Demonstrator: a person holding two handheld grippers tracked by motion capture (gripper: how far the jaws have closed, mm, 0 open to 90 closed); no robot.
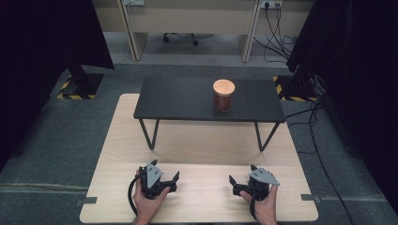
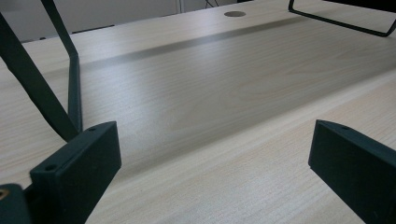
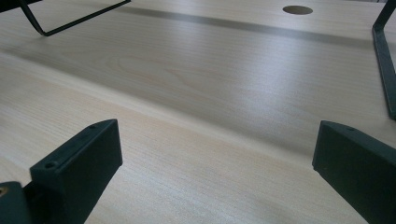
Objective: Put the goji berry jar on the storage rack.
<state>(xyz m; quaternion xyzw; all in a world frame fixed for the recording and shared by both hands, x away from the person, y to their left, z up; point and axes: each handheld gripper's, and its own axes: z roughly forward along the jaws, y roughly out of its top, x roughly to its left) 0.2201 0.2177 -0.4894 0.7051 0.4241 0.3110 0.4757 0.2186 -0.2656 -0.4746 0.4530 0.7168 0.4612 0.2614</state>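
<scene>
Lidded glass jar [image 1: 223, 95], judged rigid, slippery, fragile: held best mid-body, well ahead of both spread-jawed, empty grippers.

Your two grippers, the left gripper [image 1: 158, 175] and the right gripper [image 1: 244, 180], rest on the near part of the light wooden table [image 1: 202, 206], and the bare wood between them is free. Ahead of you stands the black raised shelf [image 1: 187, 101] on thin metal legs [image 1: 150, 133] — you can pass under it between the legs, but the height there is low. On top, the jar [image 1: 223, 95] occupies the right-centre — the left half is free.
</scene>
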